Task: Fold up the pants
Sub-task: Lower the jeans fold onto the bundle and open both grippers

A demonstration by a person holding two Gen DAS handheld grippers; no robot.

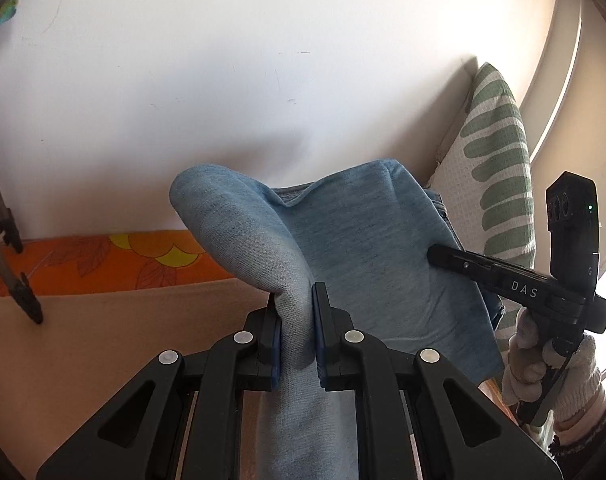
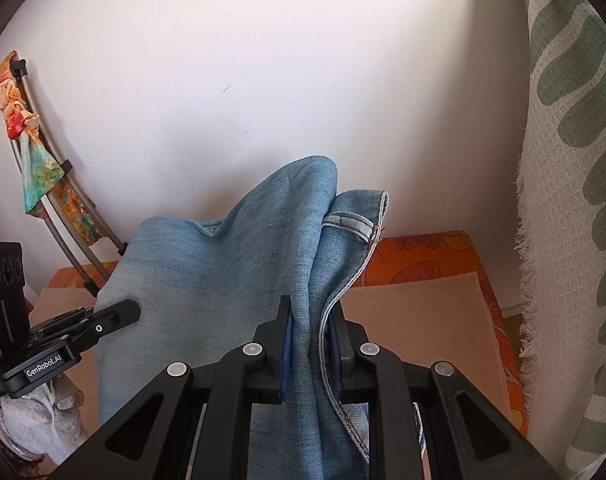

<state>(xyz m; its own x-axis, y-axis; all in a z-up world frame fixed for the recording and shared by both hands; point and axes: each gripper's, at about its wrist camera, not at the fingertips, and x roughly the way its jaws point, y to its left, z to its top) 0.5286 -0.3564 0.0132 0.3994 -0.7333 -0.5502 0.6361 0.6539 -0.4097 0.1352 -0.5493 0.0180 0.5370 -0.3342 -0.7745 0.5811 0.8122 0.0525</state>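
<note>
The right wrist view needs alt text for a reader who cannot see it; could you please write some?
The right tongs are shut on a bunched edge of light blue denim pants, held up before a white wall. At lower left, the left tongs reach the same cloth; an orange floral cover lies beyond.

The white wall (image 2: 263, 60) is closing off the far side, and the green-patterned curtain (image 2: 575, 200) is hanging close on the right. Leaning metal rods (image 2: 69, 216) (scarf-wrapped) are crowding the left corner. The beige mat (image 2: 423, 320) is lying bare, leaving passage.
</note>
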